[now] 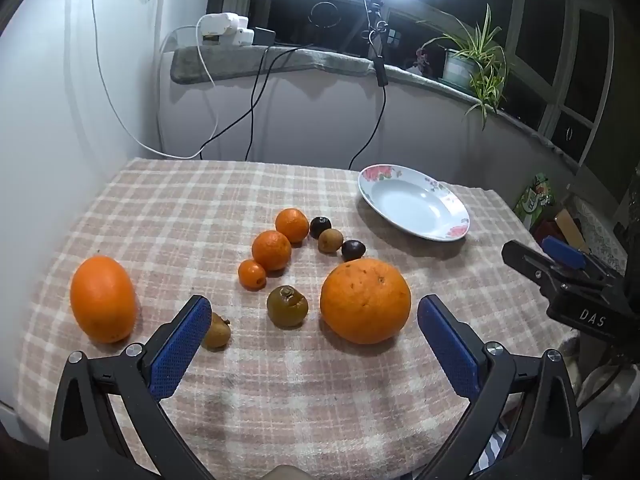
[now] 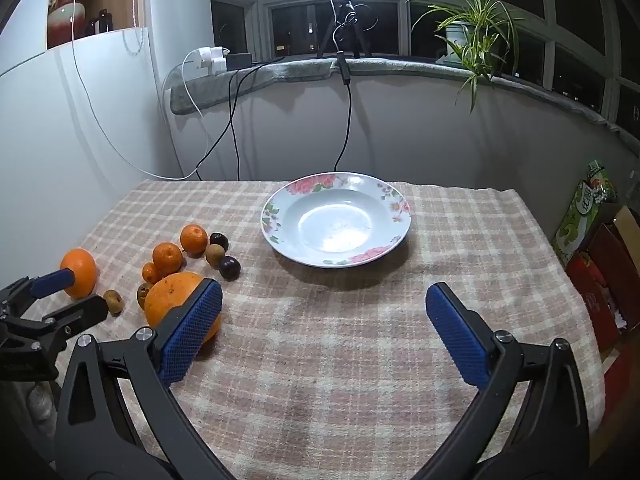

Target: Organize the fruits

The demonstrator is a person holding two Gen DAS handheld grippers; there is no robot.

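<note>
Room: we see bare checked cloth [image 2: 340, 340] near-side of the plate [image 2: 280, 216].
Fruit: round, clustered left of plate.
Left tool [image 1: 314, 340]: fully open, empty.
Right tool [image 2: 324, 328]: fully open, empty.

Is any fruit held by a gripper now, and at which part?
Nothing is held. The left gripper and the right gripper have open jaws above the cloth; the fruits lie free.
</note>
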